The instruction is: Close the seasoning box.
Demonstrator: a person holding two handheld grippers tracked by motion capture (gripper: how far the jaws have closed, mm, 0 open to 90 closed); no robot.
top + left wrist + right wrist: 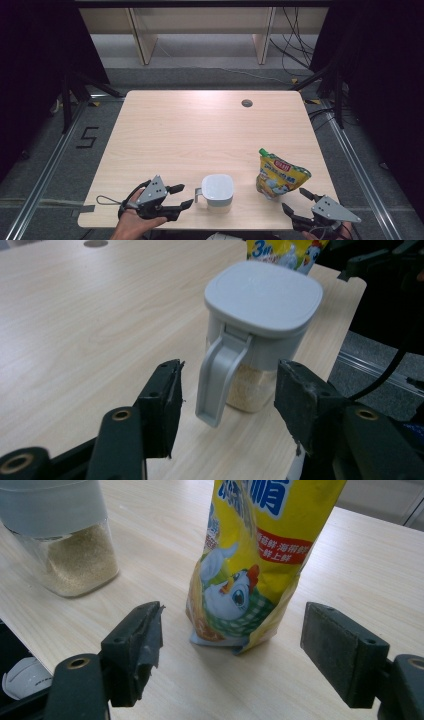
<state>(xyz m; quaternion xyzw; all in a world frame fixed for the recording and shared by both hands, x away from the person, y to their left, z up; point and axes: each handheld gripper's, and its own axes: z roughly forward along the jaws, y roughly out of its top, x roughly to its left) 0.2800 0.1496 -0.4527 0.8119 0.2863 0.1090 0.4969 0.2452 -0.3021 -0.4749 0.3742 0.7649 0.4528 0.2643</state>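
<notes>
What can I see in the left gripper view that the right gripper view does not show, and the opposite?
Left gripper view alone: the container's grey lid and its handle, with the left hand-held gripper open around the handle. Right gripper view alone: the chicken picture on the yellow pouch, between the open right hand-held gripper. Both: the container's granules, the pouch, the wooden table.

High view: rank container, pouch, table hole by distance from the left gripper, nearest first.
From the left gripper:
1. Lidded container, just to its right at the near edge.
2. Yellow pouch, farther right, in front of the right gripper.
3. Table hole, far side, right of centre.
</notes>
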